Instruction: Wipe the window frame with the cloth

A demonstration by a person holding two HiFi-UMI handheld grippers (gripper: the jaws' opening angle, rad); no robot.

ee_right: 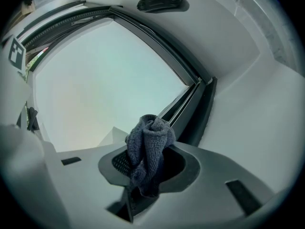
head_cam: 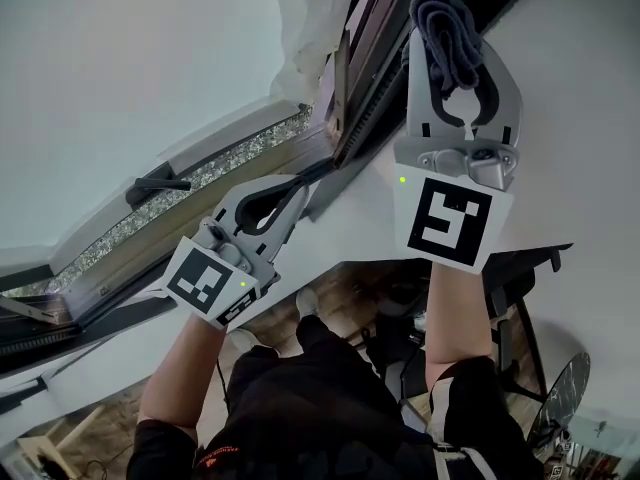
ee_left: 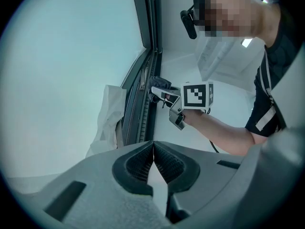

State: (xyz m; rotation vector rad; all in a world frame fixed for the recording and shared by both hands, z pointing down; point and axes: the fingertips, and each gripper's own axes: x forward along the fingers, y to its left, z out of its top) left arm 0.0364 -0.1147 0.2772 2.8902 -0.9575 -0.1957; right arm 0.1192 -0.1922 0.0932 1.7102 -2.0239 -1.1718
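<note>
Right now my right tongs [head_cam: 458, 63] are clamped on the bunched grey-blue cloth [head_cam: 446, 26]. The cloth sticks out past the tips, close by the dark window frame [head_cam: 362, 78]; I cannot tell whether it touches. My left tongs [head_cam: 288, 196] are closed tip to tip on nothing, lower along the frame, near a speckled strip [head_cam: 215, 168].

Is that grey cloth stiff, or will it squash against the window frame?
Probably floppy: the cloth bunches in soft folds, drooping from the jaws of the right gripper. Its knitted surface likely grips rather than slides. It looks light, so should flatten against the window frame.
</note>
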